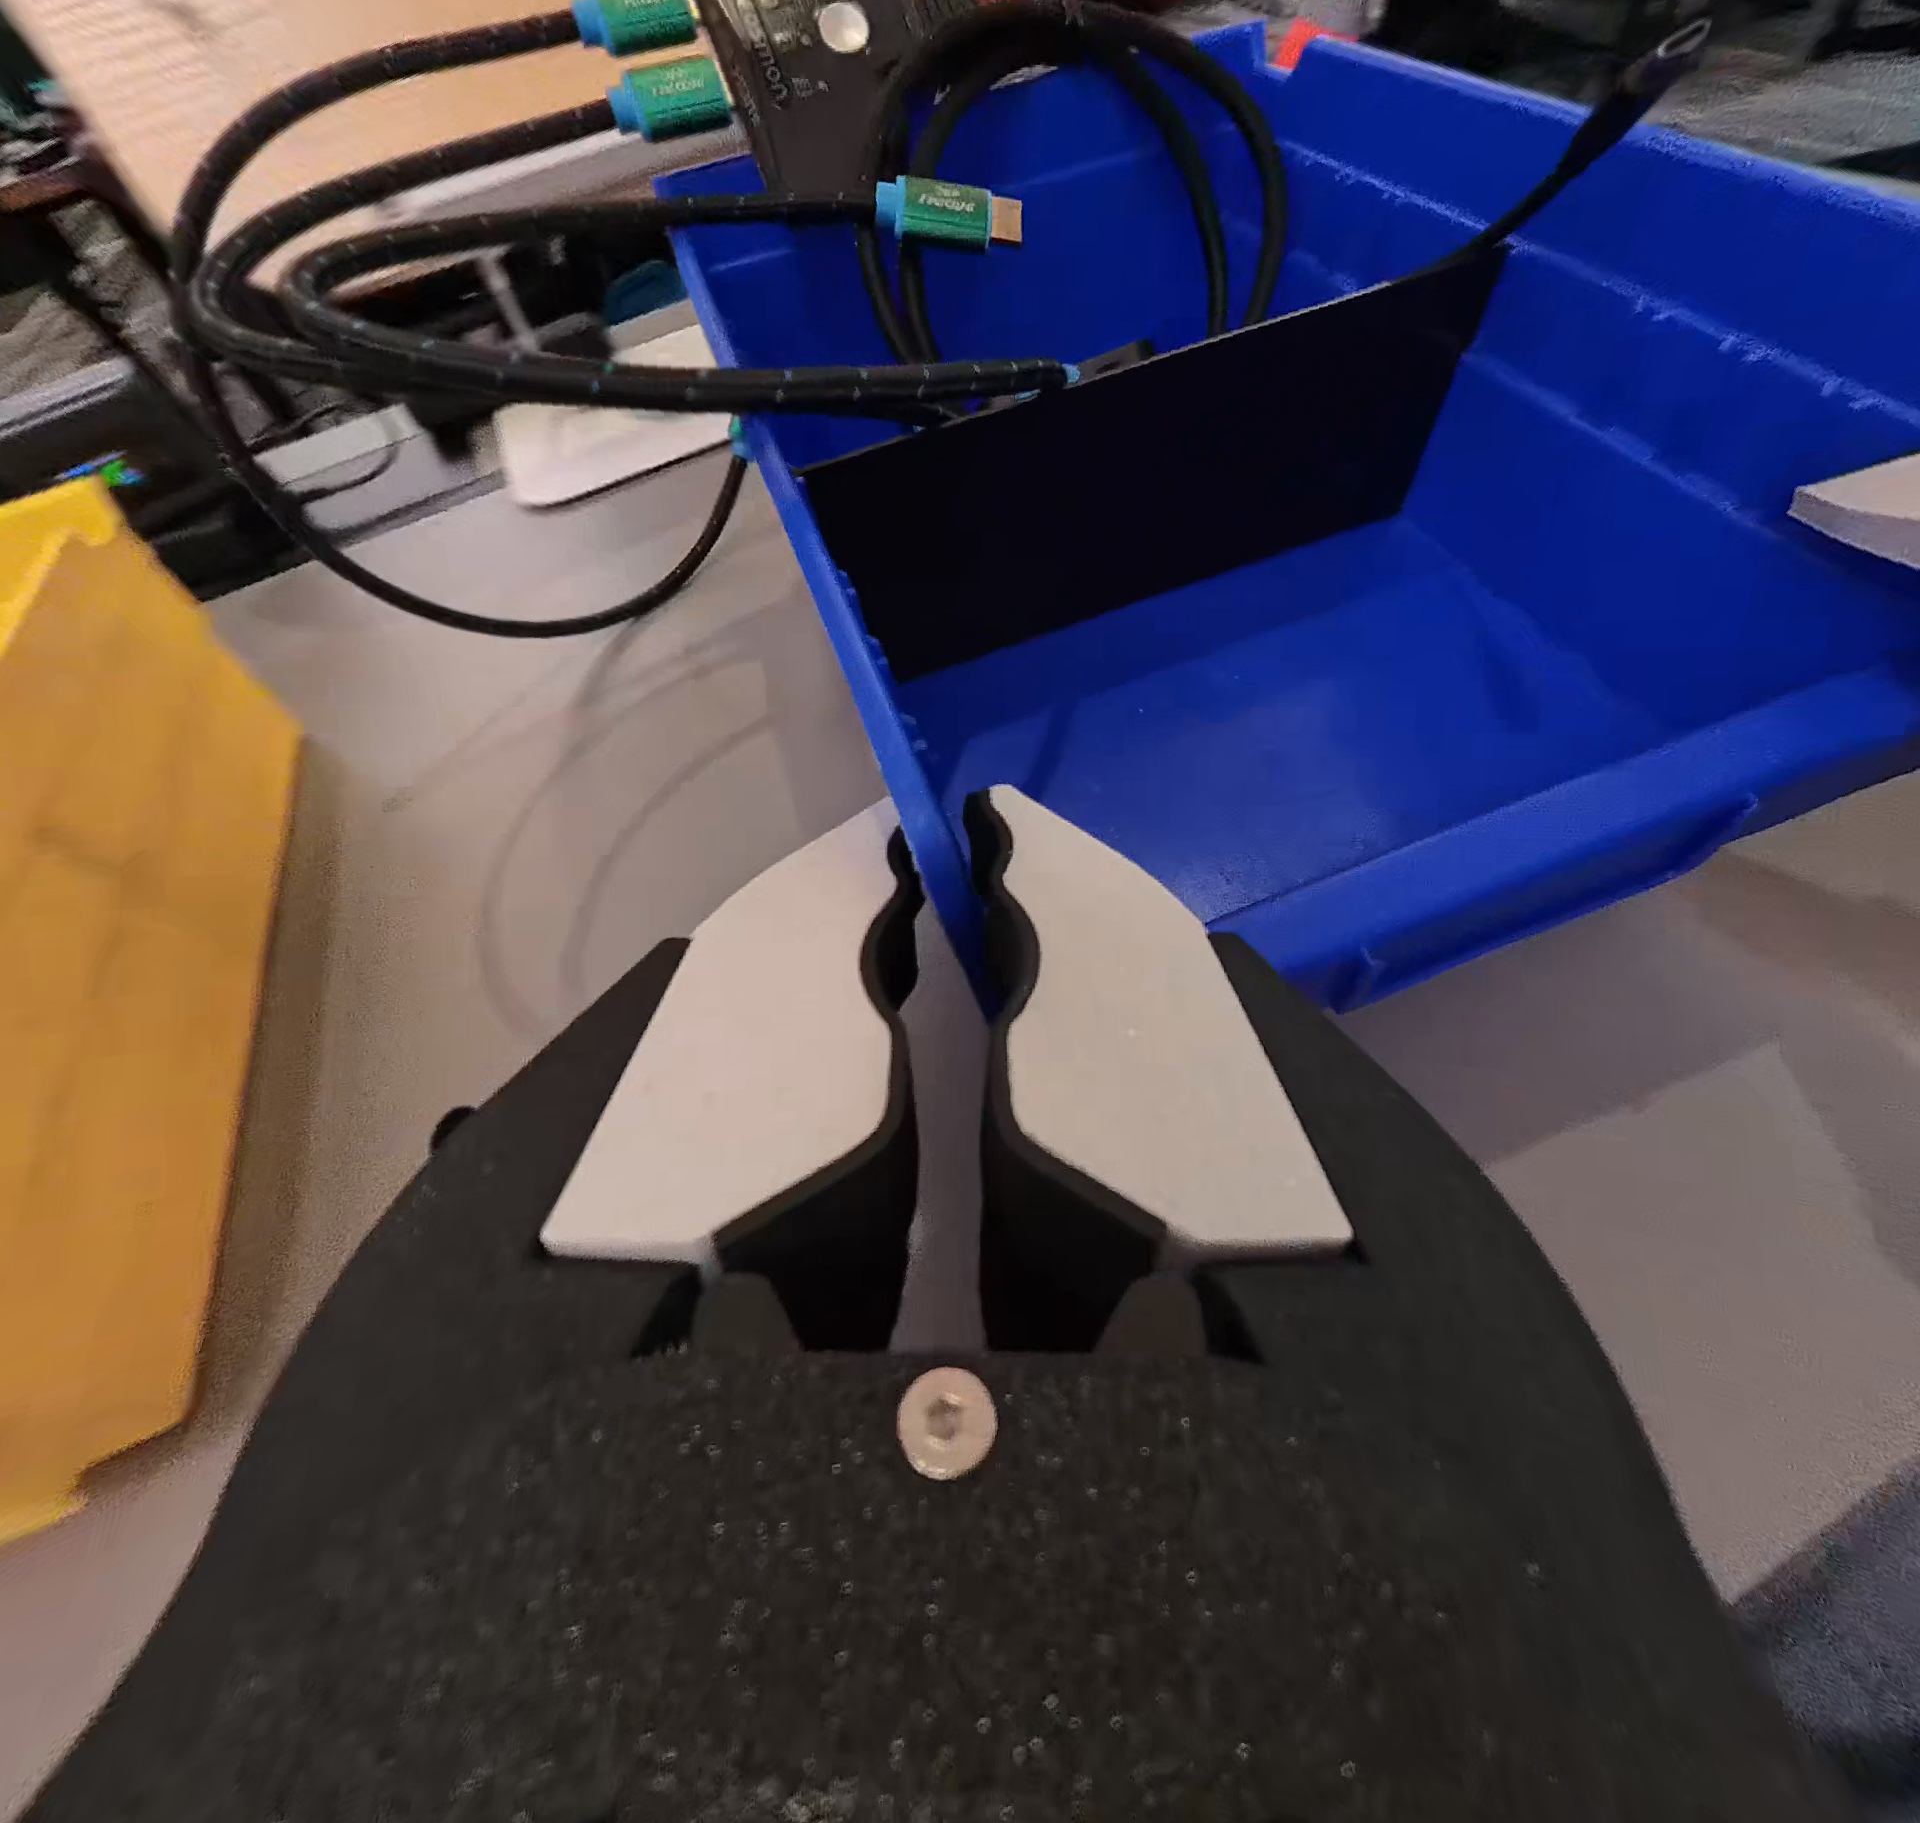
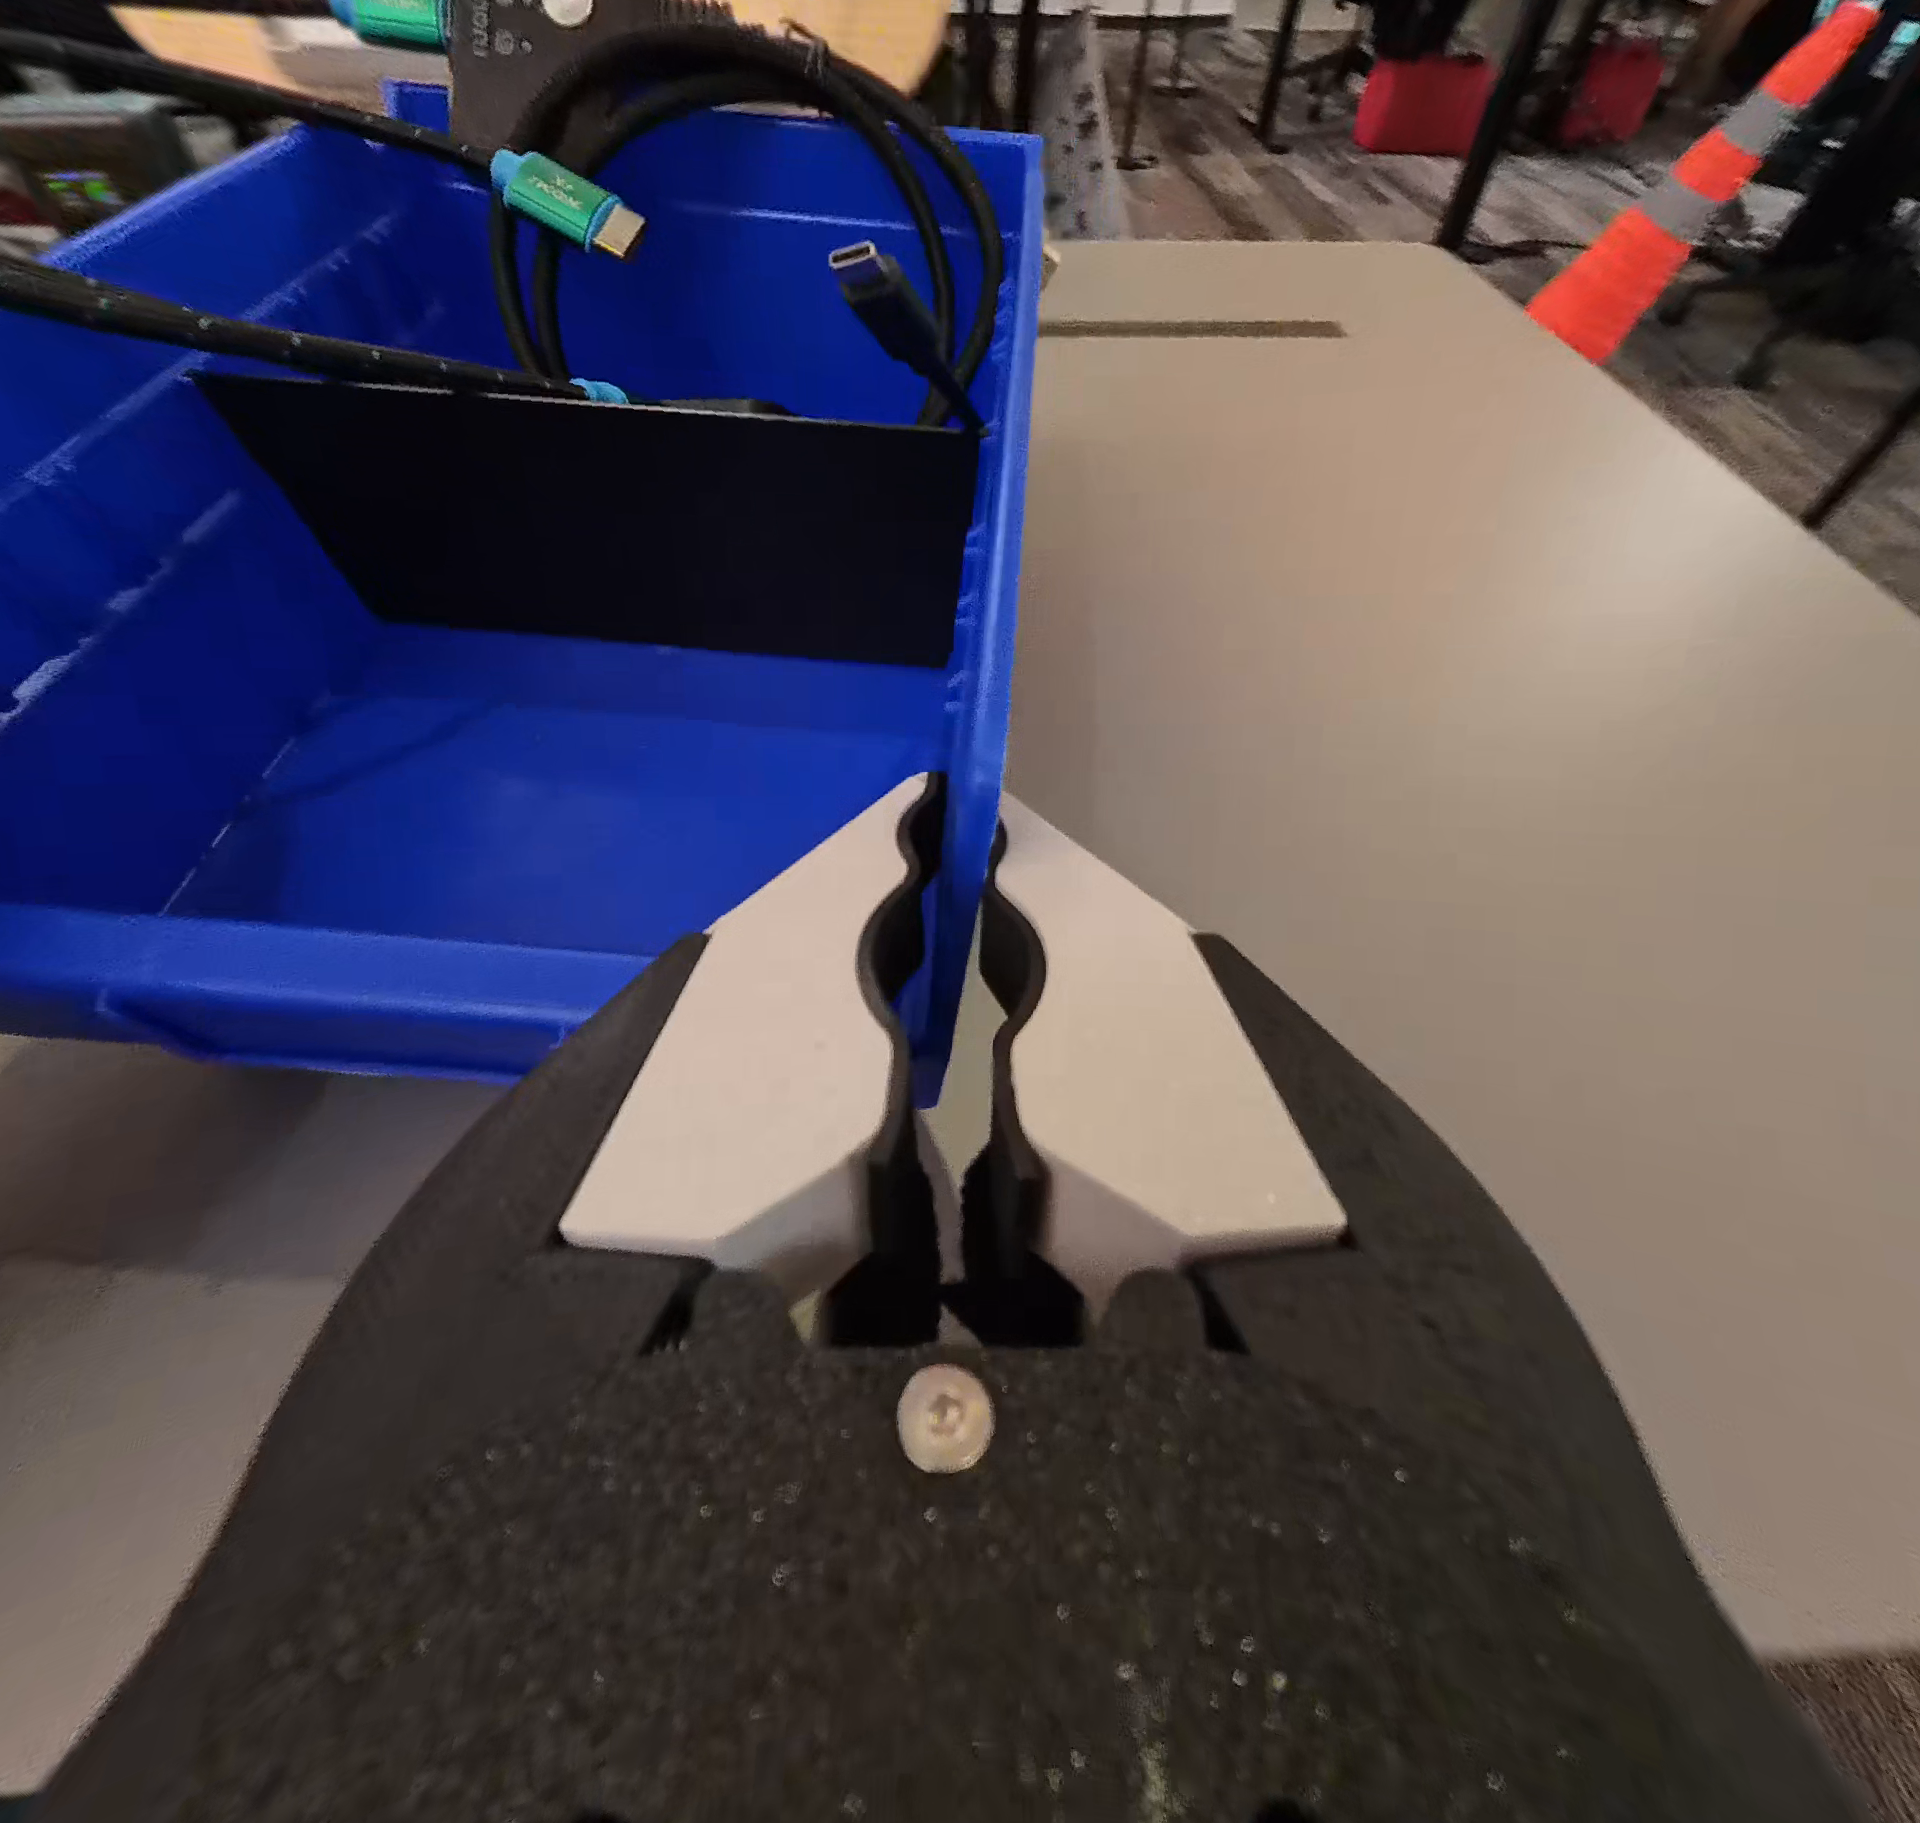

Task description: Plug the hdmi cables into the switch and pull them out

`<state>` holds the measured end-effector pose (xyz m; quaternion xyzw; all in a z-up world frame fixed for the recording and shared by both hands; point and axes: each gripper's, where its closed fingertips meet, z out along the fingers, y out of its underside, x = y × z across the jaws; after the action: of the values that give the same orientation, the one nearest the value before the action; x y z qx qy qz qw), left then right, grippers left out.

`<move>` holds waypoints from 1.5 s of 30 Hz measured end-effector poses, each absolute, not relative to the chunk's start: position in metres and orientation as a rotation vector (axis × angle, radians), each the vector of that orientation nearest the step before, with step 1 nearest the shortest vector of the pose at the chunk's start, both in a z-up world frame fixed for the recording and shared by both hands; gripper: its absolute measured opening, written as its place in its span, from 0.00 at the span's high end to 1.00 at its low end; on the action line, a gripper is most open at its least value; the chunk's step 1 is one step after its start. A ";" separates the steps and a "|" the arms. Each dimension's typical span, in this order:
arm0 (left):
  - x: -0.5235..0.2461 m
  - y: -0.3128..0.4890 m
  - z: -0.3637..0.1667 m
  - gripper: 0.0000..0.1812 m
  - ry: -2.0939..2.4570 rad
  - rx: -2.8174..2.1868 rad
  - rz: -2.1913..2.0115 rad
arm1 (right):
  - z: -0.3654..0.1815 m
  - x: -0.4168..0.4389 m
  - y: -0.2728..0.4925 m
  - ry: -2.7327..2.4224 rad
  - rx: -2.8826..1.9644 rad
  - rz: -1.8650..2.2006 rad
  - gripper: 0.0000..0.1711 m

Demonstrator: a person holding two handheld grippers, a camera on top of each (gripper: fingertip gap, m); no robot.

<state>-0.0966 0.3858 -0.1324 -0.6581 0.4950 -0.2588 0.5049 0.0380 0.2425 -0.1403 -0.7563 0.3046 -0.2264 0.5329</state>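
Both grippers, left gripper (image 1: 943, 843) and right gripper (image 2: 961, 817), clamped the deep blue plastic bin's (image 1: 1455, 713) side walls, while far ahead the black switch (image 1: 800, 59) hung above its rear, one green-shelled HDMI plug (image 1: 940, 213) dangling loose, nearer neither.

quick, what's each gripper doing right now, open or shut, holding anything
Left gripper: shut on the left wall of the blue bin.
Right gripper: shut on the bin's right wall.
Neither holds an hdmi cable or the switch.
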 end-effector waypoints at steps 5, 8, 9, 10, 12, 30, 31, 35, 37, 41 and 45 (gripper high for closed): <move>-0.130 0.431 -0.143 0.97 1.098 -1.670 -0.548 | -0.150 0.017 0.303 0.620 -1.863 -0.457 0.99; -0.135 0.451 -0.157 0.96 1.079 -1.719 -0.564 | -0.158 0.012 0.326 0.569 -1.886 -0.427 0.99; -0.133 0.452 -0.158 0.95 1.103 -1.714 -0.587 | -0.160 0.015 0.329 0.573 -1.899 -0.437 0.99; -0.133 0.451 -0.158 0.94 1.132 -1.729 -0.600 | -0.160 0.016 0.331 0.573 -1.897 -0.435 0.99; -0.134 0.440 -0.145 0.89 1.163 -1.688 -0.733 | -0.161 0.016 0.333 0.580 -1.902 -0.377 0.98; -0.374 0.695 -0.125 0.69 0.697 -1.831 -0.212 | -0.121 -0.134 0.321 -0.027 -1.807 -0.400 0.81; -0.378 0.699 -0.134 0.70 0.689 -1.870 -0.197 | -0.126 -0.144 0.323 -0.059 -1.823 -0.375 0.81; -0.367 0.693 -0.151 0.96 0.630 -1.969 -0.570 | -0.145 -0.179 0.333 -0.093 -1.898 -0.151 0.81; -0.367 0.685 -0.152 0.98 0.619 -2.001 -0.617 | -0.150 -0.190 0.341 -0.078 -1.920 -0.068 0.81; -0.377 0.641 -0.154 0.97 0.693 -2.048 -0.479 | -0.141 -0.218 0.377 -0.063 -1.910 0.051 0.81; -0.400 0.579 -0.156 0.97 0.696 -2.074 -0.389 | -0.146 -0.238 0.429 -0.004 -1.936 0.076 0.77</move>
<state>-0.4005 0.5790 -0.1558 -0.8365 0.2806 -0.1569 0.4438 -0.2380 0.4290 -0.1462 -0.8234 -0.0016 0.0323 0.5665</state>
